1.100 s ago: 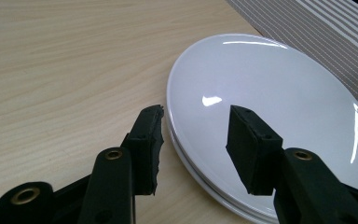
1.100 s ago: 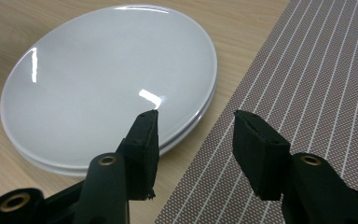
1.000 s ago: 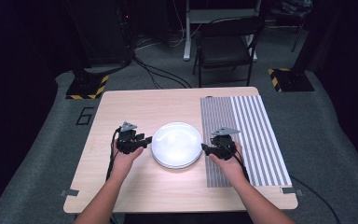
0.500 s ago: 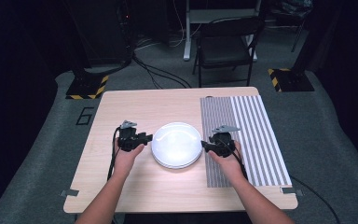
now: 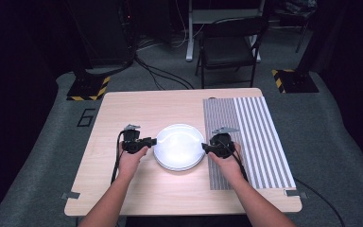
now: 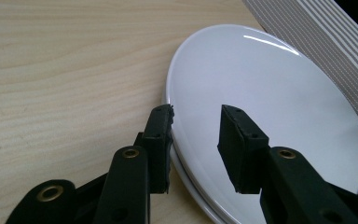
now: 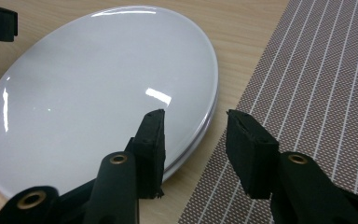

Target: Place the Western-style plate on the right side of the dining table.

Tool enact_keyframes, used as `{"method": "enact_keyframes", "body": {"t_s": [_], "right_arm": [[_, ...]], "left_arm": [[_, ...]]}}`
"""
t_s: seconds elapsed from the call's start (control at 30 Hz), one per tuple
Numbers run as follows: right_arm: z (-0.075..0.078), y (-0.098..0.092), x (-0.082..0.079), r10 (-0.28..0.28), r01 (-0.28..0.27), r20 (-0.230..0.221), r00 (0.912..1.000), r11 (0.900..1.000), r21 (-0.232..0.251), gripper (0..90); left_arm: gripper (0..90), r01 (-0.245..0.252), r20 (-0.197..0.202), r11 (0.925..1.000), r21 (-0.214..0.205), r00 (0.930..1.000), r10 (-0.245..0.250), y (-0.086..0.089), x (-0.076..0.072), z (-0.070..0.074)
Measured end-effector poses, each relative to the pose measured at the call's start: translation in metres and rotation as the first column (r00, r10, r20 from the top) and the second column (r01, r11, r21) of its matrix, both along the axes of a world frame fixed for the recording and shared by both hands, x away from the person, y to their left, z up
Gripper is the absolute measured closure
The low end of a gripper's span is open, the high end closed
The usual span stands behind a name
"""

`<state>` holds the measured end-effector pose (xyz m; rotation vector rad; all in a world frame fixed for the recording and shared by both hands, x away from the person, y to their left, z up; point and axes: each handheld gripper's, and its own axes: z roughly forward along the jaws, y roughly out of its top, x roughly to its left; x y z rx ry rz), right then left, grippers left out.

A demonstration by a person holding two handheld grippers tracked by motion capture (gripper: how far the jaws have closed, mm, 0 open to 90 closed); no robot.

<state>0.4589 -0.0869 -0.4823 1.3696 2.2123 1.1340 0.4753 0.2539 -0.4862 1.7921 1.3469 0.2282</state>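
Wooden table (image 5: pixel 123 198) | plate (image 5: pixel 178 146) rim between both grippers' jaws | left gripper (image 5: pixel 152 141), right gripper (image 5: pixel 206 148) clenched on it

Left gripper (image 5: pixel 147 141) and right gripper (image 5: pixel 207 148): black bodies, blocky black jaws with brass-ringed holes, grey three-cornered top plates, trailing black cables; forearms bare, no sleeves

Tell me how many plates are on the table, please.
2. The top plate lies at the middle of the table; the bottom plate lies under it, only its rim showing. More could be hidden below.
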Motion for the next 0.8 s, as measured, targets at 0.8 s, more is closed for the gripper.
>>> {"method": "enact_keyframes", "body": {"t_s": [0.8], "right_arm": [[-0.0095, 0.0025, 0.0105, -0.017, 0.02, -0.056, 0.9983, 0.9985, 0.052, 55.0]], "left_arm": [[63.9, 0.009, -0.082, 0.9969, -0.079, 0.9965, -0.016, -0.0006, 0.0015, -0.0108]]}}
